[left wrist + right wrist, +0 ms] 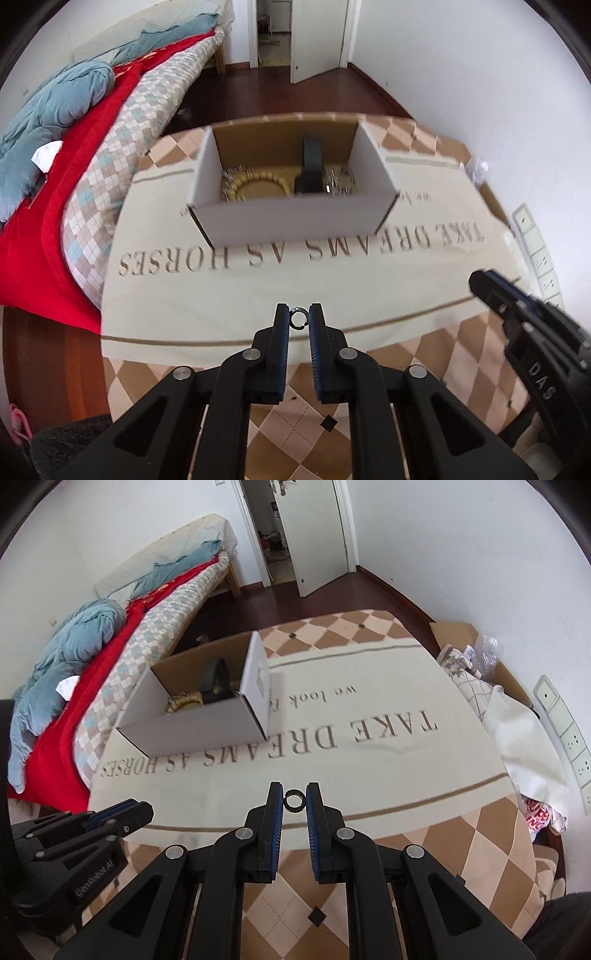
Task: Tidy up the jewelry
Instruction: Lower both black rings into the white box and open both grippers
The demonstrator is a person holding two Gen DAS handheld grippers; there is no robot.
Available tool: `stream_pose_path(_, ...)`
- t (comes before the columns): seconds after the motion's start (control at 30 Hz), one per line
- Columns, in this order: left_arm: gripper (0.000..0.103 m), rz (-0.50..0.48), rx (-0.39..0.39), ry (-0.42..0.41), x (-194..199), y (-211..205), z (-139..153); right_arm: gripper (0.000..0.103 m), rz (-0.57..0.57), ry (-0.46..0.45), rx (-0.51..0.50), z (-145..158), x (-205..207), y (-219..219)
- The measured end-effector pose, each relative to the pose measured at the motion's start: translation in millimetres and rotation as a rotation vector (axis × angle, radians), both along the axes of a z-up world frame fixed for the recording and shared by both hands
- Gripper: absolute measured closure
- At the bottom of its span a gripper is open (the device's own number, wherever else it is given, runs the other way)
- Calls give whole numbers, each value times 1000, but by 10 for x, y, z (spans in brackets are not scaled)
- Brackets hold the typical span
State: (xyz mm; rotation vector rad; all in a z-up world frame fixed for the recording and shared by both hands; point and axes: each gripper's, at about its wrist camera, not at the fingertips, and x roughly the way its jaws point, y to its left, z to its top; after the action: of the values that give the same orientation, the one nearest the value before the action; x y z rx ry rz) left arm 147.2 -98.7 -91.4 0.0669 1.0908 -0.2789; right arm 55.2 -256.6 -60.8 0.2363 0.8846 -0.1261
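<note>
the left gripper (299, 318) has its fingers drawn nearly together on a small silver ring (298, 318), pinched at the tips; the right gripper (294, 800) is likewise closed down on a dark ring (294, 800), gripped edge-on between the blue pads. both rings appear to be held clear above the printed cream cloth (258, 295) covering the table. the open cardboard box (291, 218) stands at twelve o'clock from the left gripper and at about ten o'clock from the right one, well apart from both. inside it, a beaded bracelet (258, 181) lies at the left of the floor, a black watch-like item (312, 166) stands near the middle, and something sparkly, too blurred to identify, sits at the right. judgement: the task is well advanced, with several pieces already boxed; the two rings remain to be carried over and released inside. no other loose jewelry is visible on the cloth.
</note>
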Motion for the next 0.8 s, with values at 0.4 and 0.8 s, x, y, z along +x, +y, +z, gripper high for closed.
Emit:
stream_pose_path(0.4,95,49,-8,-59,1022,344,477,90,127,-22,86,318,876,226)
stream_pose_path(0.8,86,56,-117,129,1548,352,186,79,182,159,227,96,1666,187)
